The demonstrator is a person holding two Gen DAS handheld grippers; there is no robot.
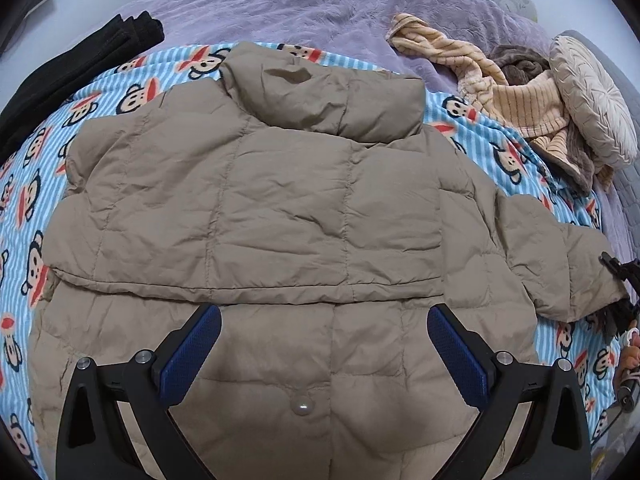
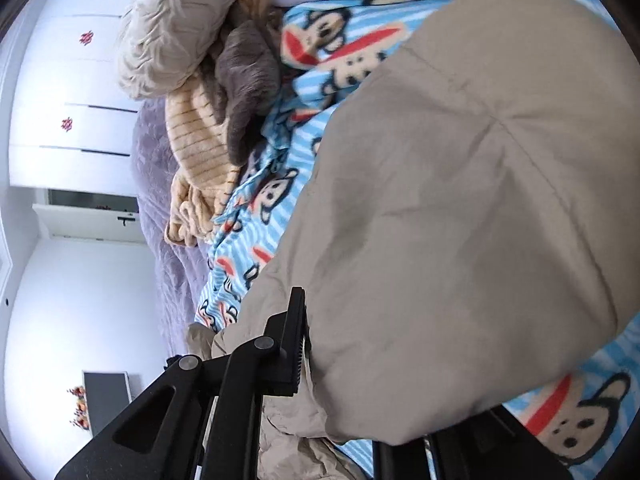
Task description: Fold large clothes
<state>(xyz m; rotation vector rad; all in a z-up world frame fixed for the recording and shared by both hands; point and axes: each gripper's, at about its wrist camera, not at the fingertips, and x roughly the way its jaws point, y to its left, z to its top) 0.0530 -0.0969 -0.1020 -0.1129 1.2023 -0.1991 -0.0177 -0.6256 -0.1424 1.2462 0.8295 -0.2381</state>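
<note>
One tan puffer jacket point(image 1: 248, 208) lay spread across one blue-striped monkey-print blanket point(image 1: 36, 184) on a bed covered in a lilac quilt point(image 1: 280, 4), as I watched through both wrist cameras. One folded black garment point(image 1: 80, 60) sat at the blanket's far left edge, and one heap of striped beige and brown clothes point(image 1: 516, 100) rested near one round cream pillow point(image 1: 592, 96) at the far right. I counted one snap button point(image 1: 302, 405) on the jacket's near panel. My left gripper point(image 1: 324, 344) hovered over that panel with its two blue-padded fingers point(image 1: 192, 356) spread wide, holding nothing. My right gripper point(image 2: 320, 364) sat at the cuff of the jacket's sleeve point(image 2: 460, 220), its one visible black finger point(image 2: 294, 344) pressed against the fabric; the other was hidden beneath the cloth, so I could not tell whether it was clamped.
</note>
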